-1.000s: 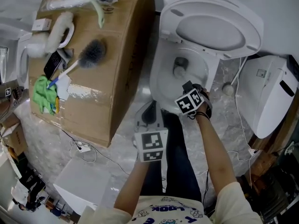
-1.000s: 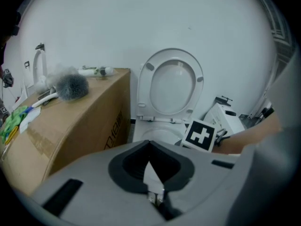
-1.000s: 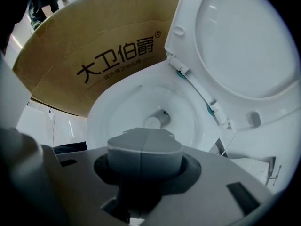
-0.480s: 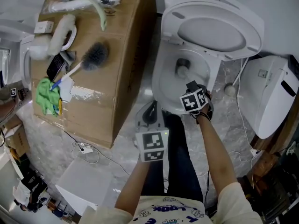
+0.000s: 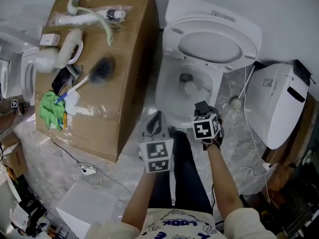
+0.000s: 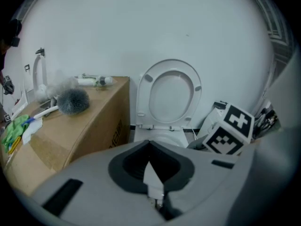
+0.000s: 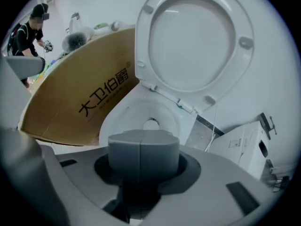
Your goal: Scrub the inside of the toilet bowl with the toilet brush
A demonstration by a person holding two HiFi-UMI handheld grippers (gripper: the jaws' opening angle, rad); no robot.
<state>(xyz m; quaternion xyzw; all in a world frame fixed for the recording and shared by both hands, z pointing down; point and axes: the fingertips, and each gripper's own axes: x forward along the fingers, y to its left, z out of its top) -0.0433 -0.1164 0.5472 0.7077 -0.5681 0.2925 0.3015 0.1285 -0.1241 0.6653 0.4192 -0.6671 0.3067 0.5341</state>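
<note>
Grey fluffy-headed toilet brush (image 5: 102,69) lies untouched on the brown cardboard box (image 5: 124,91), beside the open toilet.
The brush is well apart from both tools (among other clutter on the box top). The left gripper (image 5: 153,122), jaws together on nothing, hangs just beside the white toilet bowl (image 5: 167,101); the right gripper (image 5: 201,107), jaws pressed together and empty, is at the bowl's front rim.

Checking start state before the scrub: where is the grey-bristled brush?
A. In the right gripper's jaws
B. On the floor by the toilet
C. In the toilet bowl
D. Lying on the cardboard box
D: the grey-bristled brush lies on top of the cardboard box, left of the toilet and apart from both grippers.
</note>
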